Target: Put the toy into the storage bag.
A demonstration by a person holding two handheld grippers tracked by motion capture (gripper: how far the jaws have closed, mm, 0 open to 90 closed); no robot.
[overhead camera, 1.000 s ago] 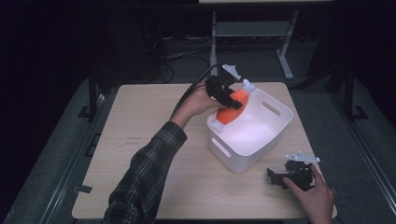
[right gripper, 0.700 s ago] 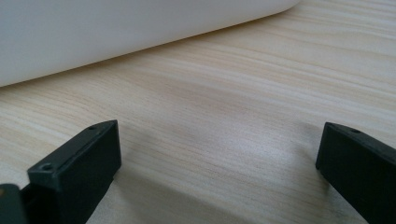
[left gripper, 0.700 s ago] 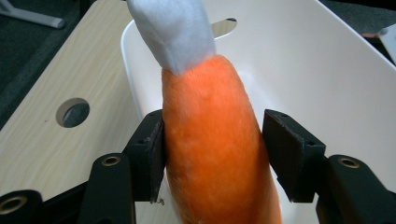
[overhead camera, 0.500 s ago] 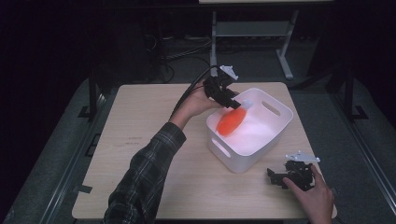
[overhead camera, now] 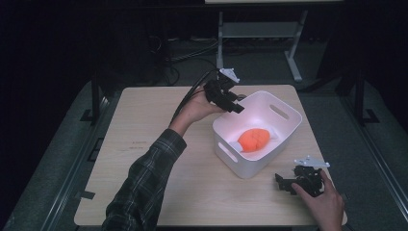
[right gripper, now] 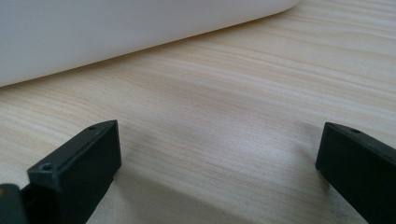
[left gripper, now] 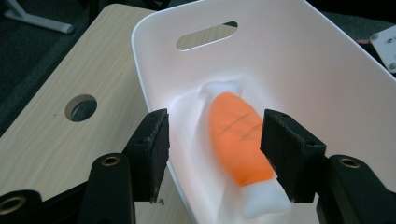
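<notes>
An orange soft toy with white ends [overhead camera: 253,138] lies on the floor of a white tub [overhead camera: 288,126] at the table's right half. In the left gripper view the toy [left gripper: 236,135] sits well below the jaws, untouched. My left gripper [overhead camera: 237,106] hovers over the tub's far-left rim, open and with nothing in it [left gripper: 222,154]. My right gripper [overhead camera: 284,182] rests on the table near the front right corner, just in front of the tub. Its jaws [right gripper: 219,172] stand wide open over bare wood.
The tub has slot handles [left gripper: 206,36] in its walls, and its outer wall [right gripper: 116,28] is close ahead of the right gripper. The wooden table [overhead camera: 159,144] has a round hole [left gripper: 81,107] near its far edge. Dark floor and a metal stand [overhead camera: 260,33] lie beyond.
The orange toy left my left gripper's jaws and dropped to the tub floor. The left gripper drew back slightly toward the tub's far-left rim. The right hand stayed put.
</notes>
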